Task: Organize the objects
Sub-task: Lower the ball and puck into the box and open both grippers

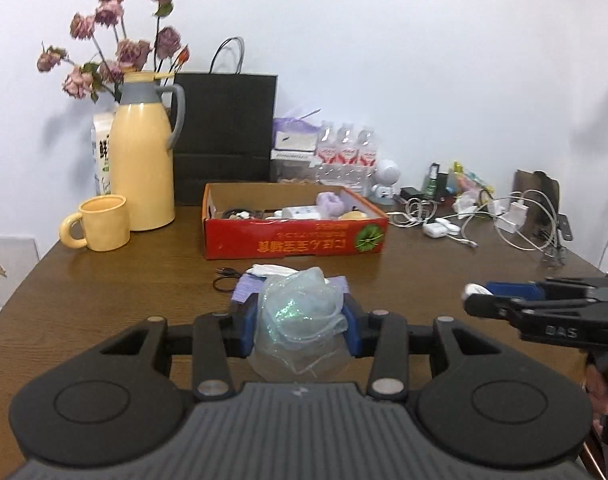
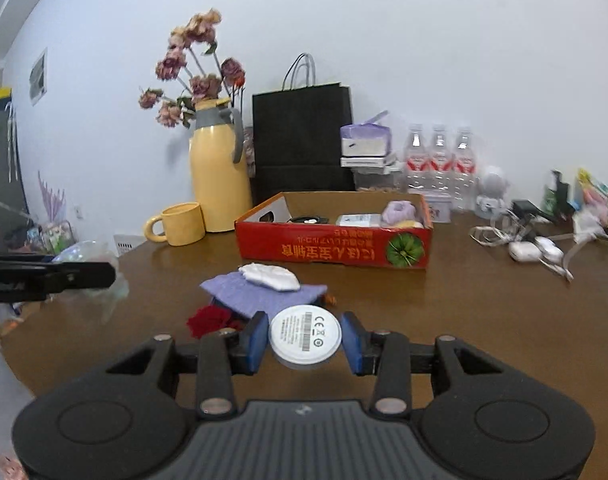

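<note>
With both loads bound for box (image 1: pixel 291 236), we clamp left gripper (image 1: pixel 301 326) on film wad (image 1: pixel 299 312), right gripper (image 2: pixel 306 340) on white puck (image 2: pixel 305 334), both lifted short of box for drop-in.

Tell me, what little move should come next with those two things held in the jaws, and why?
Probably carry both forward and over the red box. The left gripper is shut on a crumpled clear plastic bag, the right gripper on a white round disc, and the open box, already holding small items, lies just ahead of both.
</note>
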The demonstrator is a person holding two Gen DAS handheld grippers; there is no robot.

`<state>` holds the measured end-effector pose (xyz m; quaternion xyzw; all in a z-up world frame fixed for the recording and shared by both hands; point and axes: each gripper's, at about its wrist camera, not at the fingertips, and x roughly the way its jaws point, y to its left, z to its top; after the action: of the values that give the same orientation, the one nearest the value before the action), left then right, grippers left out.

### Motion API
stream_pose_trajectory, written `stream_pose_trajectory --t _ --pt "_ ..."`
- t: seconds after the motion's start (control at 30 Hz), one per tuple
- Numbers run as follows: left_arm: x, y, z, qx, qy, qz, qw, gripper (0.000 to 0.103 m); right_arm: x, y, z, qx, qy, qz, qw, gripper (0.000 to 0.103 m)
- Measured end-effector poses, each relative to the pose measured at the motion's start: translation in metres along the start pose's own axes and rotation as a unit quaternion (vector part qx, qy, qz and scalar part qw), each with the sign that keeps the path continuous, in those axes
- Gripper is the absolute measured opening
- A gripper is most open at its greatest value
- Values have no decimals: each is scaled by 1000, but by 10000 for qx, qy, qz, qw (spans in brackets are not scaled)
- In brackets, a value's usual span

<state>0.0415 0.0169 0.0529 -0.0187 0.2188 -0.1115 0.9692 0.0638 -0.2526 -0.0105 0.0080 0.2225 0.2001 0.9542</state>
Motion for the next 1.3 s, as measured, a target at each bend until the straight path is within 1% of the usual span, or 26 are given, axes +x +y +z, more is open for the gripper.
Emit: stream_pose_trajectory --t 0.1,0.2,0.3,0.37,0.43,0.5,0.6,0.67,0.7,0.77,0.8,0.83,0.9,0.93,0.97,1.0,1.03,1.07,1.13,1.17,1.2,1.23,1.3 --pt "-10 -7 0 50 -73 -81 9999 42 -29 1 -5 119 -146 -130 9997 38" --pt "-10 -13 1 79 -122 -130 9998 43 -41 -3 -6 193 -286 -204 9992 38" --pt "-1 -15 2 97 -79 -147 9998 43 -40 -8 -5 237 -298 -233 9990 38" --pt "12 -13 5 33 -6 -132 9999 43 -32 -12 -1 221 -255 -217 9992 38" --pt "32 -8 15 7 87 -141 9999 43 -21 -15 10 135 -250 -203 9994 38" --pt "54 0 32 26 126 -217 9997 43 -7 -18 30 -63 -349 -125 9993 38" --pt "101 16 73 16 204 -425 9989 43 31 -30 75 -420 -435 -289 9978 38" --pt "146 27 103 -80 395 -511 9979 43 72 -46 110 -472 -338 -248 9980 38" --pt "169 32 116 -181 504 -495 9973 43 99 -55 129 -422 -178 -125 9989 38" --pt "227 44 142 -339 935 -565 9934 43 160 -73 161 -282 287 83 9992 38" --pt "255 48 151 -392 1143 -538 9912 43 192 -81 174 -187 547 91 9983 38" --pt "288 52 160 -383 1396 -473 9883 43 223 -85 184 -217 788 30 9966 38" --pt "337 56 166 -324 1682 -251 9849 43 284 -93 195 -355 1176 -265 9921 38" --pt "359 60 166 -397 1849 -159 9818 43 313 -96 198 -362 1357 -437 9891 38" --pt "380 63 165 -514 2036 -121 9776 43 334 -102 198 -200 1493 -478 9874 38" --pt "396 66 162 -547 2137 -149 9753 45 355 -109 195 8 1633 -461 9855 38" --pt "410 69 160 -641 2193 -156 9734 48 373 -117 192 261 1716 -427 9839 38" --pt "421 72 156 -818 2233 -112 9712 55 384 -123 186 400 1702 -380 9839 38" --pt "434 78 151 -997 2313 -80 9677 57 397 -131 176 597 1666 -602 9824 40" --pt "436 80 149 -1037 2281 -85 9681 67 401 -132 174 601 1668 -655 9820 40" --pt "435 82 149 -1057 2239 -100 9688 73 401 -132 171 554 1670 -636 9823 41" --pt "431 83 149 -1059 2176 -112 9702 82 400 -129 172 531 1650 -615 9829 46" --pt "421 82 153 -1001 2020 -153 9741 83 389 -126 179 489 1494 -592 9858 49"
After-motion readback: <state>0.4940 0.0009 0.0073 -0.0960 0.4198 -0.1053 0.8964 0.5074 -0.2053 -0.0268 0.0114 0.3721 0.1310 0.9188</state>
